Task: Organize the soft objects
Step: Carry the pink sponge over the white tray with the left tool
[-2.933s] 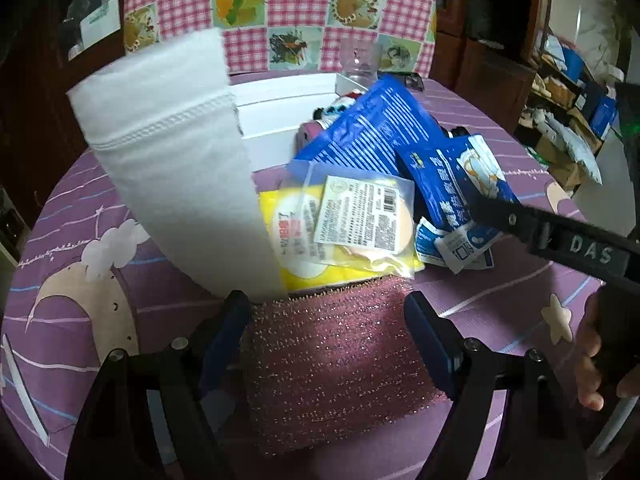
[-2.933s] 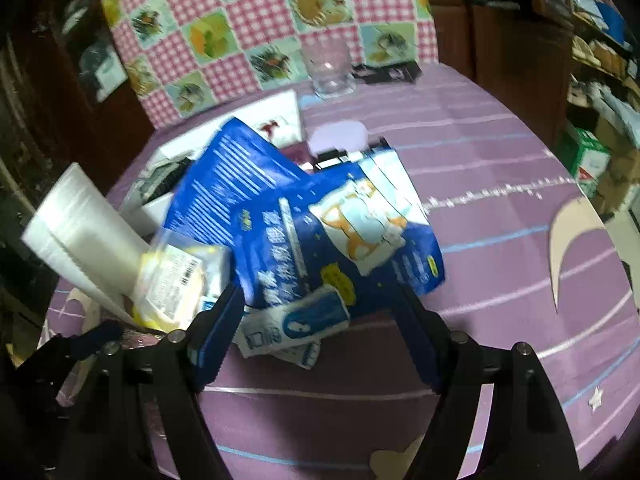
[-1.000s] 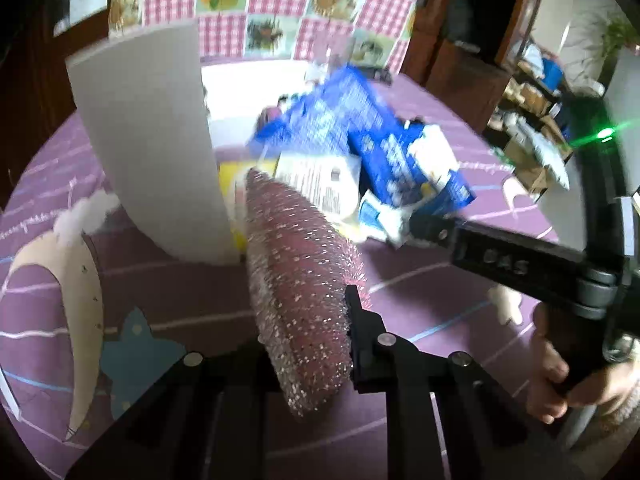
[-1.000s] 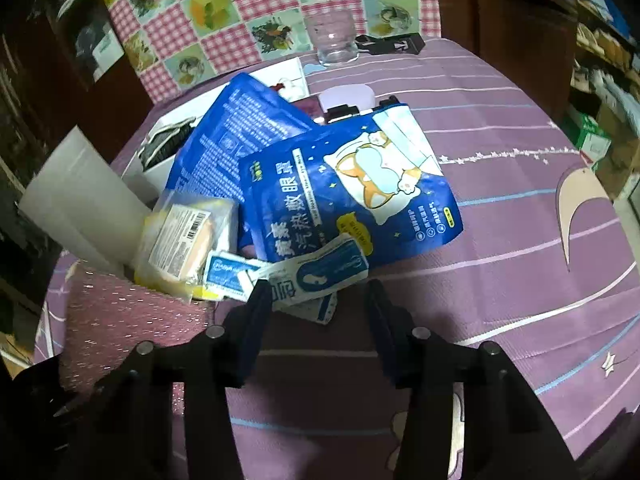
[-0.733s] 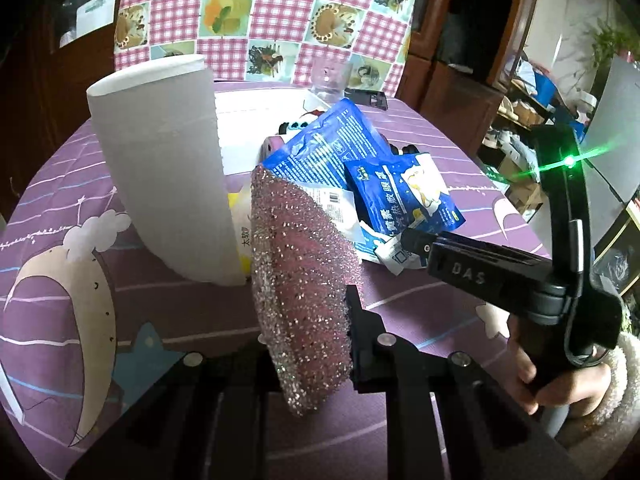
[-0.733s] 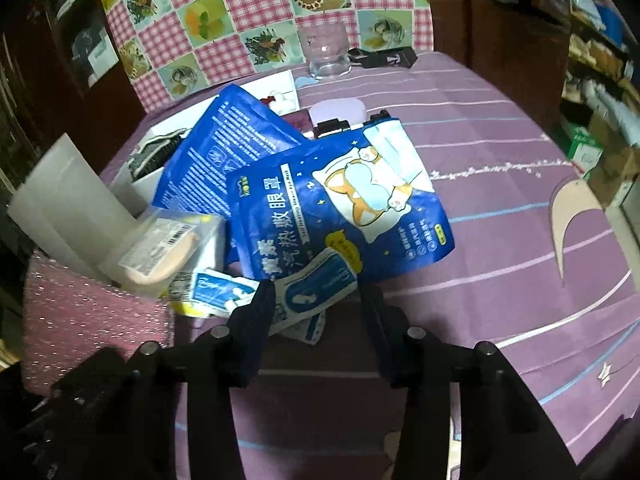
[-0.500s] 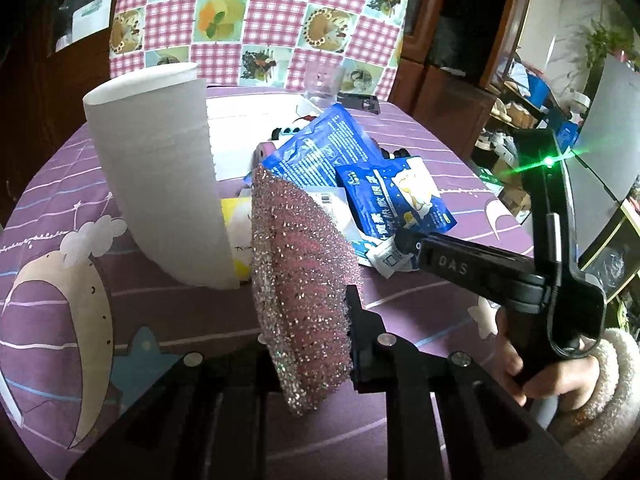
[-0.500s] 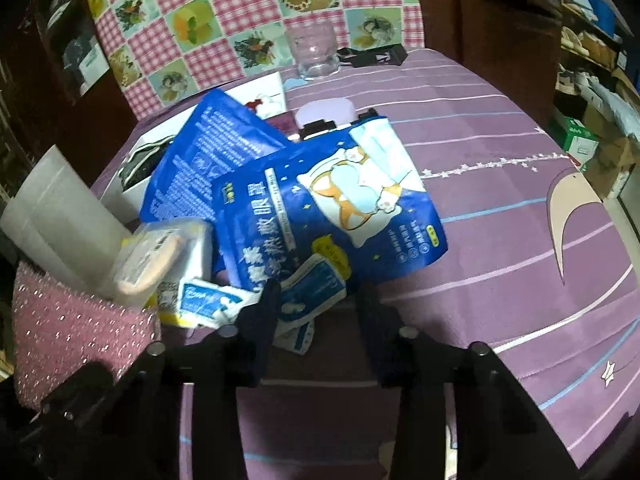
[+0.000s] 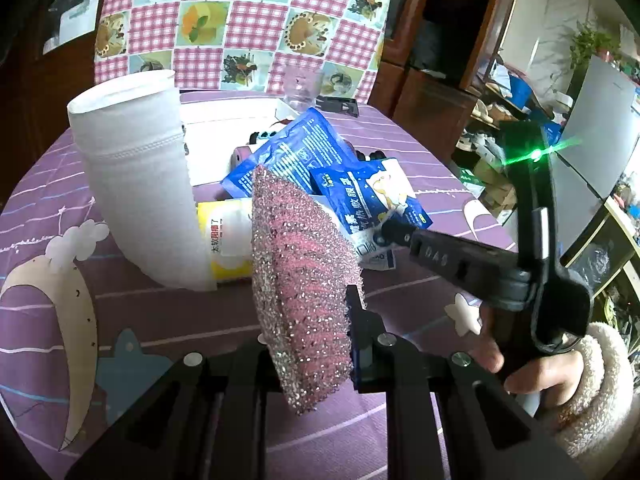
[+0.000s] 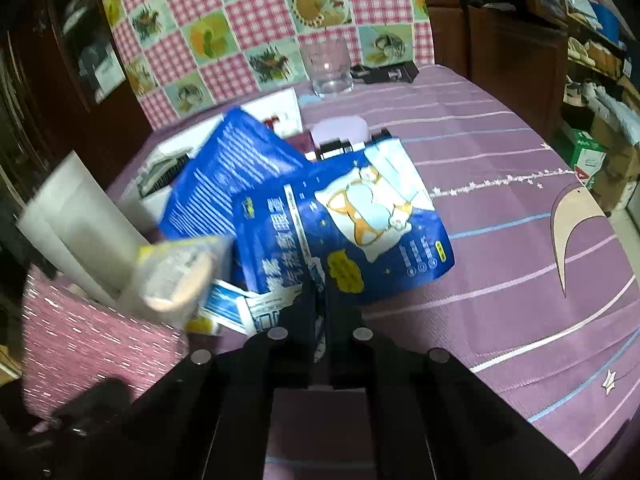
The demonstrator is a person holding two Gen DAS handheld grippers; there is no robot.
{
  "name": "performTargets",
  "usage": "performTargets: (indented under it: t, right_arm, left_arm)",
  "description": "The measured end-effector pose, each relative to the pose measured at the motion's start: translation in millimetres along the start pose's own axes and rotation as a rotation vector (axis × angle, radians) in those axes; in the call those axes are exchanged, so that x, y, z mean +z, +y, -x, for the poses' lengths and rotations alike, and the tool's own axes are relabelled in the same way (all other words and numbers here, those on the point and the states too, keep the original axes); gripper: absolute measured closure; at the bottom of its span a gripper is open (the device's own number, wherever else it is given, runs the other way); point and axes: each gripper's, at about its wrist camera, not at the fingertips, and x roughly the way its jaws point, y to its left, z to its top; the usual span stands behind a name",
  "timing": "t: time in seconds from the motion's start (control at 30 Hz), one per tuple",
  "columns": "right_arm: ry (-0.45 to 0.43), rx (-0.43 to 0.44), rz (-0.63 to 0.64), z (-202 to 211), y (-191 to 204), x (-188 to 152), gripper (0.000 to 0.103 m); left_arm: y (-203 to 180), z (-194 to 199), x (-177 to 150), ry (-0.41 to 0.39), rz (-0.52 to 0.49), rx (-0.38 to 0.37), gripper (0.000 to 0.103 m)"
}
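My left gripper [image 9: 308,312] is shut on a pink glittery scouring pad [image 9: 296,248] and holds it upright above the purple tablecloth [image 9: 120,304]. My right gripper [image 10: 322,300] has its jaws closed on a small blue-and-white sachet [image 10: 318,274] at the near edge of the pile. The left wrist view shows that gripper [image 9: 390,232] pinching the sachet [image 9: 372,254]. The pad [image 10: 88,340] shows at the lower left of the right wrist view. Behind them lie a white fabric roll [image 9: 140,184], a yellow packaged puff [image 9: 228,236] and a blue eye-mask bag [image 10: 360,232].
A second blue bag [image 10: 228,176] leans on a white box [image 9: 224,136] at the back. A glass [image 10: 328,68] and a black object [image 10: 384,72] stand near a chair with a checked cover [image 10: 260,12]. A person's hand [image 9: 532,368] holds the right gripper's handle.
The right jaws have closed from half open onto the small sachet. The left gripper, earlier open around the flat pad, now holds it pinched upright, and has barely moved in the last second.
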Motion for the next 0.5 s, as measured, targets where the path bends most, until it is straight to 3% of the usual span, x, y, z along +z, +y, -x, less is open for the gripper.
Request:
performTargets:
  t: [0.23, 0.43, 0.5]
  right_arm:
    - [-0.079, 0.086, -0.018, 29, 6, 13, 0.098]
    - [-0.096, 0.119, -0.039, 56, 11, 43, 0.099]
    - [-0.09, 0.13, -0.043, 63, 12, 53, 0.099]
  left_arm:
    - [-1, 15, 4, -0.051, 0.003, -0.076, 0.088]
    - [1, 38, 21, -0.036, 0.044, -0.171, 0.088]
    - [3, 48, 29, -0.037, 0.052, -0.168, 0.088]
